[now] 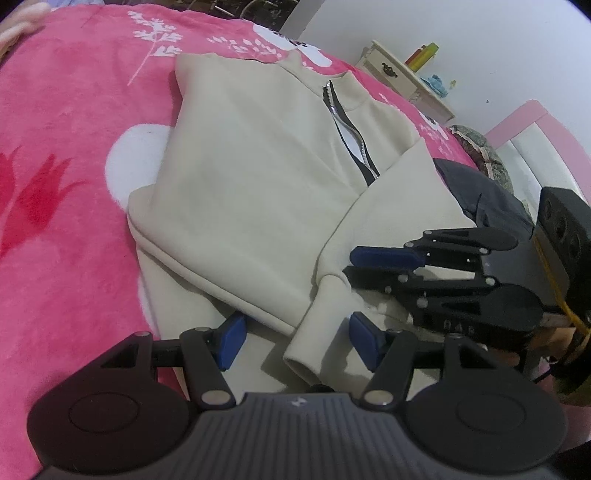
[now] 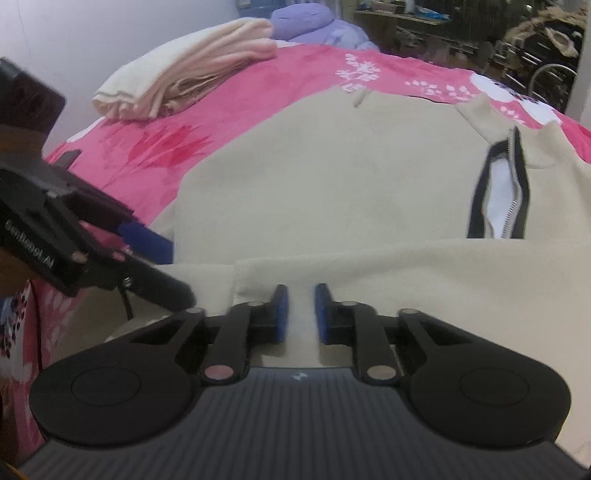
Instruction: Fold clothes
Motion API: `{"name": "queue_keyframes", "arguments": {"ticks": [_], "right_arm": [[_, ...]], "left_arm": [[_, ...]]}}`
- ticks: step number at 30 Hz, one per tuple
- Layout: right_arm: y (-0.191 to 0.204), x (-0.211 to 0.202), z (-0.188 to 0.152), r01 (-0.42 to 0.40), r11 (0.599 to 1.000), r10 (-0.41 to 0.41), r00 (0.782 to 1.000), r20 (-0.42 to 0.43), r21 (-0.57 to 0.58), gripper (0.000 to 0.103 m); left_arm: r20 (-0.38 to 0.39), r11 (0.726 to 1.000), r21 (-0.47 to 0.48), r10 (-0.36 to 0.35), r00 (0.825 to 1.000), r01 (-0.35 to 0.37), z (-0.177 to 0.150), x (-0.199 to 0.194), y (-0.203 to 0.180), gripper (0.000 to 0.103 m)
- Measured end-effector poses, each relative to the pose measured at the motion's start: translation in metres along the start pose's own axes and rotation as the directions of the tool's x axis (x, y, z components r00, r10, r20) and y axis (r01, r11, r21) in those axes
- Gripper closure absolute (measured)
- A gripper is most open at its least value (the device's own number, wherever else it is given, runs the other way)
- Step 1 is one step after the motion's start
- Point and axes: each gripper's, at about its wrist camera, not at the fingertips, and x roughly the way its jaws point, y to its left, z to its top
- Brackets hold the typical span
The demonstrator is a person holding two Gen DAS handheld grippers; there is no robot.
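Note:
A cream quarter-zip sweatshirt (image 1: 251,177) lies front-up on a pink flowered blanket (image 1: 66,155), its dark-edged zip (image 1: 351,133) half open. The right sleeve is folded across the body, and its cuff (image 1: 314,343) reaches toward me. My left gripper (image 1: 298,339) is open, one blue pad on each side of that cuff without squeezing it. My right gripper (image 1: 354,264) comes in from the right at the sleeve's edge. In the right wrist view my right gripper (image 2: 302,314) is nearly closed, with cream sleeve fabric (image 2: 406,266) pinched between the pads. The left gripper (image 2: 110,240) shows at the left edge.
A dark garment (image 1: 487,199) lies to the right of the sweatshirt. A folded cream-pink blanket (image 2: 184,81) and a purple pillow (image 2: 303,18) sit at the far end of the bed. A small cream nightstand (image 1: 402,77) and a pink bed frame (image 1: 524,122) stand beyond.

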Motion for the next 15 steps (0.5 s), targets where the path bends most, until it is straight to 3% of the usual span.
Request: {"name": "queue_keyframes", "arguments": {"ticks": [4, 10, 12, 14, 15], "right_arm": [[-0.014, -0.008, -0.001, 0.002, 0.996, -0.003, 1.0, 0.019, 0.095, 0.103], [-0.054, -0.062, -0.009, 0.14, 0.957, -0.173, 0.979, 0.112, 0.255, 0.103], [-0.076, -0.093, -0.015, 0.236, 0.923, -0.287, 0.948, 0.135, 0.303, 0.103], [-0.103, -0.13, -0.021, 0.375, 0.86, -0.445, 0.883, 0.15, 0.346, 0.103], [-0.116, -0.15, -0.024, 0.441, 0.815, -0.524, 0.838, 0.153, 0.375, 0.103]], "left_arm": [[0.001, 1.0, 0.002, 0.006, 1.0, -0.006, 0.0, 0.001, -0.001, 0.04], [0.005, 1.0, 0.007, 0.023, 1.0, -0.023, -0.001, 0.0, -0.004, 0.04], [0.007, 1.0, 0.009, 0.029, 1.0, -0.029, -0.002, -0.001, -0.005, 0.04], [0.009, 0.999, 0.011, 0.036, 0.999, -0.036, -0.002, -0.002, -0.006, 0.04], [0.01, 0.999, 0.013, 0.039, 0.999, -0.039, -0.003, -0.002, -0.007, 0.04]]}}
